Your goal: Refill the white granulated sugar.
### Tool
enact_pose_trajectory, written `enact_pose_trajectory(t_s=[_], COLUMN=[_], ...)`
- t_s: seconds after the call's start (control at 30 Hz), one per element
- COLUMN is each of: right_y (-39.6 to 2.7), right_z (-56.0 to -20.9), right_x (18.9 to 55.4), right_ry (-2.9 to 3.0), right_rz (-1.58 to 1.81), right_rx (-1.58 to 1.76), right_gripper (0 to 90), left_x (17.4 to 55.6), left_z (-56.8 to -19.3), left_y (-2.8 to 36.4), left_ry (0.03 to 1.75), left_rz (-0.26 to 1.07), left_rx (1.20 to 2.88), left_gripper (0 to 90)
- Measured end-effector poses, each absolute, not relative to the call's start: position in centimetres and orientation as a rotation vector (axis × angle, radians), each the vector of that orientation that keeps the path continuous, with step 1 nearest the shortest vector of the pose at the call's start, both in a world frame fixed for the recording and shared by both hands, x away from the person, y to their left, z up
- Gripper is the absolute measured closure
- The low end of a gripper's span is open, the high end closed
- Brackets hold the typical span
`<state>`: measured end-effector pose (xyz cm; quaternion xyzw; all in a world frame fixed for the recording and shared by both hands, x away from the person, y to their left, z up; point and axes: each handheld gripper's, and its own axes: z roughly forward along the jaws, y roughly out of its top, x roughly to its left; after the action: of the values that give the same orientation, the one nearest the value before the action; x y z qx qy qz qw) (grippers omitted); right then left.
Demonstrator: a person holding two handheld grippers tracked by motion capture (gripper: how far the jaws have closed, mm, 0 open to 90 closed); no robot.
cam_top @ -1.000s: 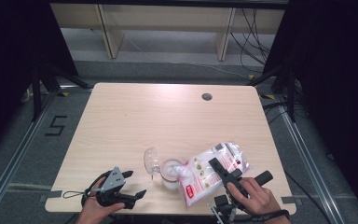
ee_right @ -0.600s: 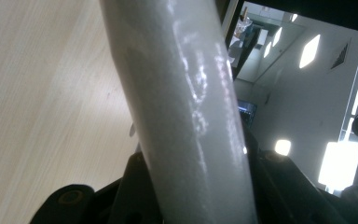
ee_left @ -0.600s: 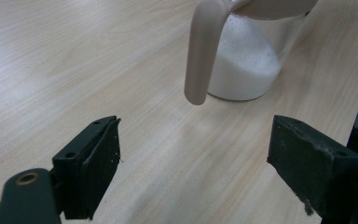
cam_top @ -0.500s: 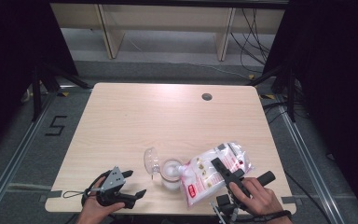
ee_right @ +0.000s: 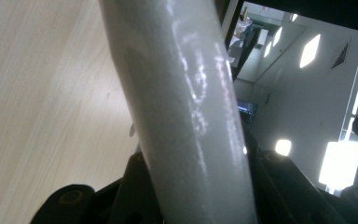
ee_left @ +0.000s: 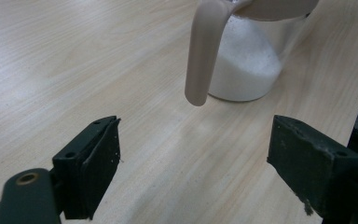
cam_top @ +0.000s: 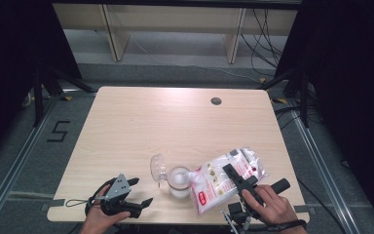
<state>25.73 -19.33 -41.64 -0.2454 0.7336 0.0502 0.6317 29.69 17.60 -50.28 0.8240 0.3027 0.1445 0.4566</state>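
1. Bag [cam_top: 226,178]: clear plastic, red print, white powder inside. It lies tilted at the table's near right edge, long axis slanting from the far right down to the near left. Its lower end points toward the jar and touches the jar's rim.
2. Right gripper [cam_top: 238,179]: jaws pinch the bag across its middle, narrowly parted by the bag's bulk. In the right gripper view the bag [ee_right: 186,112] rises as a pale glossy column between the jaws.
3. Jar [cam_top: 179,181]: clear glass, upright, part full of white powder, just left of the bag. Its lid [cam_top: 157,167] stands swung open on the far left side. In the left gripper view the jar [ee_left: 247,65] stands ahead, a beige handle-like strip [ee_left: 203,51] hanging down its front.
4. Left gripper [cam_top: 139,192]: jaws spread wide, nothing between them; low over the table near the front edge, left of the jar, pointing toward it but apart.
5. Table [cam_top: 175,122]: light wood, one round grommet [cam_top: 216,101] at the far right.
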Motion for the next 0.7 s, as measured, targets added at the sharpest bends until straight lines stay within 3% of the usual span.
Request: enact_pose_trajectory(t_s=[0.7], right_y=[-19.10], right_z=[-41.37], right_x=[25.74], right_ry=[1.672], right_rz=[0.115], right_rx=[-0.588], right_gripper=[72.5], left_x=[29.65], left_z=[-50.30], left_y=[17.49], left_ry=[0.751], left_rz=[0.344], left_rx=[2.013], left_gripper=[16.4])
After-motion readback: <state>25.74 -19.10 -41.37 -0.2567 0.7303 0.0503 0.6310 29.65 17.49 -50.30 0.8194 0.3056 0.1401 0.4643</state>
